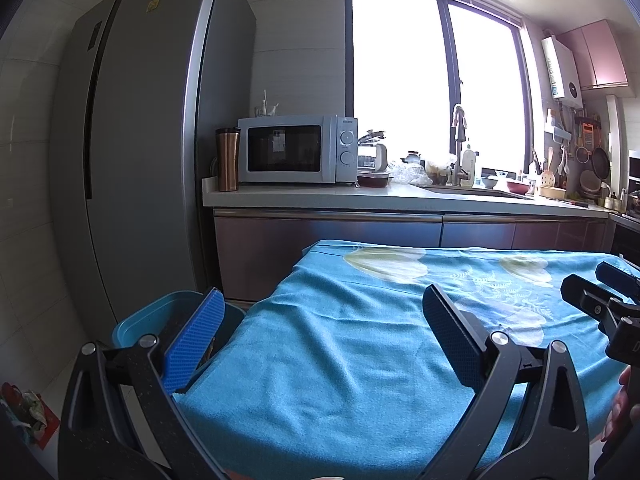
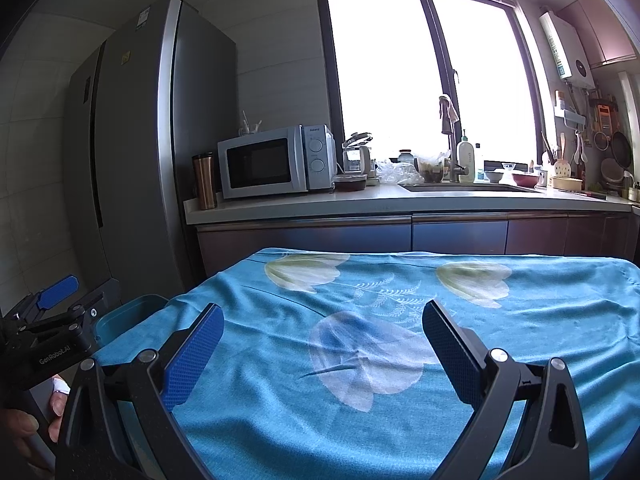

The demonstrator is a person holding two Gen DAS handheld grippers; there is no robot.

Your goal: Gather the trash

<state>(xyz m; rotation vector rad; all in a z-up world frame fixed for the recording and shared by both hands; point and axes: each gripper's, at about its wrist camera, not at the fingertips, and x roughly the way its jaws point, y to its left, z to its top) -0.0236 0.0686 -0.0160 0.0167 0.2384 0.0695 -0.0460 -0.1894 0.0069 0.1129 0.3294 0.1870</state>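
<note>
Both grippers, L (image 1: 320, 316) & R (image 2: 322, 328), jaws wide apart, nothing held. Blue tablecloth (image 2: 520, 320) bare between jaws. Teal bin (image 1: 140, 320) behind L jaw, at table's left edge.

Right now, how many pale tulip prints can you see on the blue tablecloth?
3. On the tablecloth, one tulip is at the far left, one at the far right, and a larger one lies between the open right gripper fingers. Cloth over the edges is hidden.

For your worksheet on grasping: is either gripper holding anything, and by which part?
Nothing is held: the left gripper and right gripper both stand open and empty above the blue tablecloth.
</note>
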